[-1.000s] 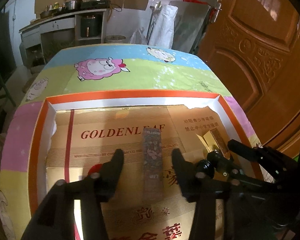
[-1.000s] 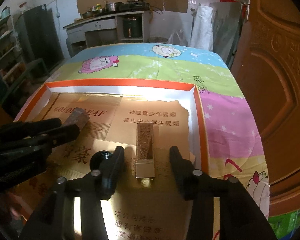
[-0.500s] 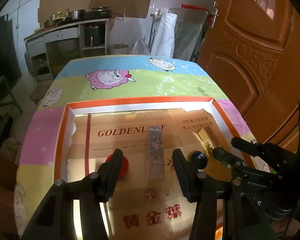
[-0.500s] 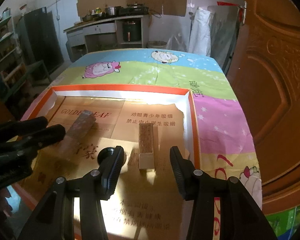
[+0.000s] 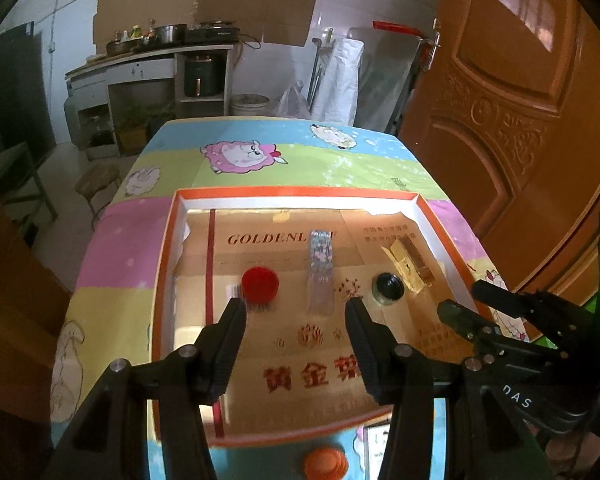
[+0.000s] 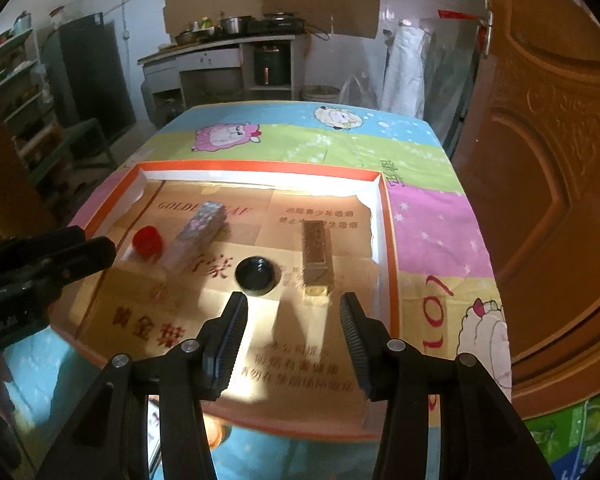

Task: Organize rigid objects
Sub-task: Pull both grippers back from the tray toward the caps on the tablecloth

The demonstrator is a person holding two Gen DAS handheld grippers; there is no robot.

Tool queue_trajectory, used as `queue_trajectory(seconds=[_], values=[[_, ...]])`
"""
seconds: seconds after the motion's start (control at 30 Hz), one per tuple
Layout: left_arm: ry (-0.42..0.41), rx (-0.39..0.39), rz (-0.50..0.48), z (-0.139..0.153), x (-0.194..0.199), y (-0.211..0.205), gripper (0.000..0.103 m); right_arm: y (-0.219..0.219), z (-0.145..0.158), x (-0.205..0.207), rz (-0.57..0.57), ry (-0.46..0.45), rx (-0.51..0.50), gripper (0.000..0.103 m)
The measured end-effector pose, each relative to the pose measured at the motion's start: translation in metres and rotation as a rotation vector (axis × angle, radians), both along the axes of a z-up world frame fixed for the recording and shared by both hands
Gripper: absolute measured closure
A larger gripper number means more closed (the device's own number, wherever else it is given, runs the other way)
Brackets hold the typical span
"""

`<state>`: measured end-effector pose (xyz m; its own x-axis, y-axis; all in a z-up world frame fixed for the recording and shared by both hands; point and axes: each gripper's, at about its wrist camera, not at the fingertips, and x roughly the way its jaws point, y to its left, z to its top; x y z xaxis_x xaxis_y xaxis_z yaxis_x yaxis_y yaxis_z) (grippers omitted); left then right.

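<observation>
Both hand-held grippers, left (image 5: 296,306) and right (image 6: 294,300), hang apart and empty over the orange-rimmed cardboard tray (image 5: 296,193); risk: a finger clipping the patterned rectangular stick (image 5: 321,270) or gold box (image 6: 315,258) lying inside, skidding them

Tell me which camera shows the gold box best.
The right wrist view: the gold box lies nearly centred ahead of the open right gripper, its whole length visible. In the left wrist view it sits off to the right, smaller and skewed.
</observation>
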<state>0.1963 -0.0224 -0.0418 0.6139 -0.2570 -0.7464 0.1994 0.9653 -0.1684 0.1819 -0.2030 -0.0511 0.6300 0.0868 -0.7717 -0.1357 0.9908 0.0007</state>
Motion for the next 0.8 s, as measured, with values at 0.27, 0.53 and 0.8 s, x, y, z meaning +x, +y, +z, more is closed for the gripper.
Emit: queue_trajectory(seconds=[0.27,0.53,0.8], values=[[0.000,-0.022,0.005,0.004,-0.026,0.011,0.052,0.010,0.009,-0.025,0.020,-0.002,-0.014,0.054],[0.007,-0.048,-0.001,0.003,-0.055,0.020,0.052,0.017,0.007,-0.049,0.033,0.019,-0.004,0.054],[0.022,-0.092,0.018,-0.003,-0.084,0.037,0.052,0.026,0.005,-0.077,0.042,0.035,0.004,0.054]])
